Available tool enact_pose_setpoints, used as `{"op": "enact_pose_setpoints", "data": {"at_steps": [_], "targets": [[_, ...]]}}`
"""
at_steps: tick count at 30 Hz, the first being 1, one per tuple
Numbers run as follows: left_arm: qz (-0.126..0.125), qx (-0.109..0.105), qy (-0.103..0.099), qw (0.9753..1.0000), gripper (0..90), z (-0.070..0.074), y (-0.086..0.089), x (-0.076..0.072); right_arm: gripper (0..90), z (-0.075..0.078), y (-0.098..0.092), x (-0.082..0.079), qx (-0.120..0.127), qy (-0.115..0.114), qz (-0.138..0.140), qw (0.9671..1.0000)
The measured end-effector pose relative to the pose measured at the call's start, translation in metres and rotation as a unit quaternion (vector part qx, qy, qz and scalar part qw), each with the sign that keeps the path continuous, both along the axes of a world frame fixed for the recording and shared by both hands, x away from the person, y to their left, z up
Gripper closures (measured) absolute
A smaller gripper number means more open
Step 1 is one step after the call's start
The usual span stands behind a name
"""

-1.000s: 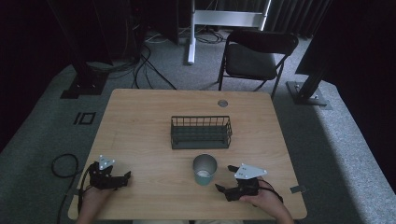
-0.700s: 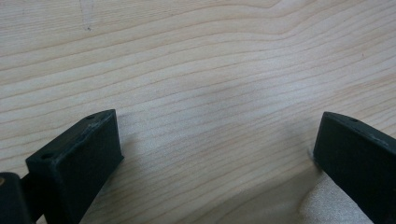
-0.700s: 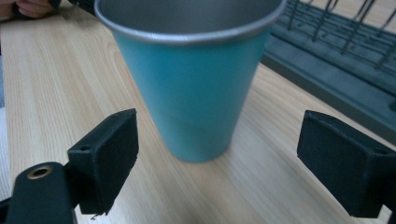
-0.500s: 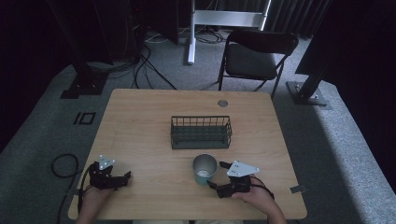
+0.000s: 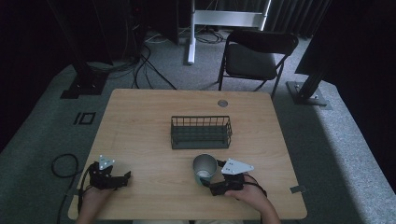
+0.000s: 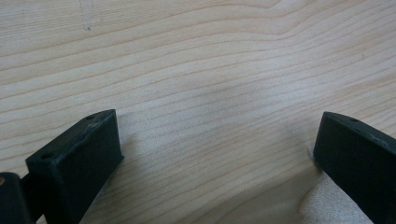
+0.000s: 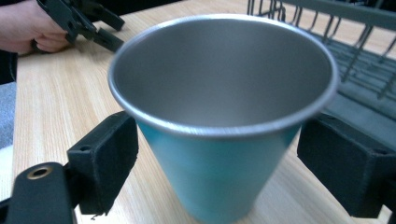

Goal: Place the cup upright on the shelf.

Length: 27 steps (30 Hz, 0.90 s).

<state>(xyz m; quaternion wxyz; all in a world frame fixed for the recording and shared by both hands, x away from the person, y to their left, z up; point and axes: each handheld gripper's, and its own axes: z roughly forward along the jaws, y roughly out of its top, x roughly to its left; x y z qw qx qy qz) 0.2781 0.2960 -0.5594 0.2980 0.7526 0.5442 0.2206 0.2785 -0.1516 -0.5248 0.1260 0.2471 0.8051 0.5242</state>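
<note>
A blue cup [image 5: 204, 168] with a shiny silver inside stands upright on the wooden table [image 5: 140, 121], in the lower middle of the high view. In the right gripper view the cup [image 7: 224, 116] sits in the middle of the frame, and nothing can be seen inside it.

The right gripper [image 5: 208, 183] is at the cup in the lower right part of the high view, held by a hand [image 5: 247, 193]. In its own view the right gripper [image 7: 233, 172] has one black jaw on each side of the cup. The jaws are wide apart and there is a little gap between each one and the cup, so they are not squeezing it.

A dark wire basket [image 5: 201, 132] stands just above the cup in the middle of the high view. It looks empty. In the right gripper view the basket [image 7: 355, 42] is in the upper right corner, behind the cup.

The left gripper [image 5: 122, 179] lies low at the lower left of the high view, well apart from the cup. In its own view the left gripper [image 6: 215, 154] has its jaws spread wide, with bare wood between them.
</note>
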Motion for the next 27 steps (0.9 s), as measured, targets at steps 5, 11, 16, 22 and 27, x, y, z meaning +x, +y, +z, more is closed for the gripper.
{"op": "enact_pose_setpoints", "data": {"at_steps": [5,11,16,22,27], "targets": [[0.0,0.0,0.0,1.0,1.5,0.0,0.0,0.0,12.0,0.002,0.005,0.001,0.007,-0.009,0.0,0.9999],[0.0,0.0,0.0,1.0,1.5,0.0,0.0,0.0,12.0,0.002,0.01,0.001,0.011,-0.011,-0.002,0.9999],[0.0,0.0,0.0,1.0,1.5,0.0,0.0,0.0,13.0,0.003,0.013,0.002,0.009,-0.007,0.0,0.9999],[0.0,0.0,0.0,1.0,1.5,0.0,0.0,0.0,13.1,0.004,0.017,0.004,0.015,0.002,-0.002,0.9999],[0.0,0.0,0.0,1.0,1.5,0.0,0.0,0.0,13.1,0.006,0.02,0.005,0.021,0.002,0.0,0.9998]]}}
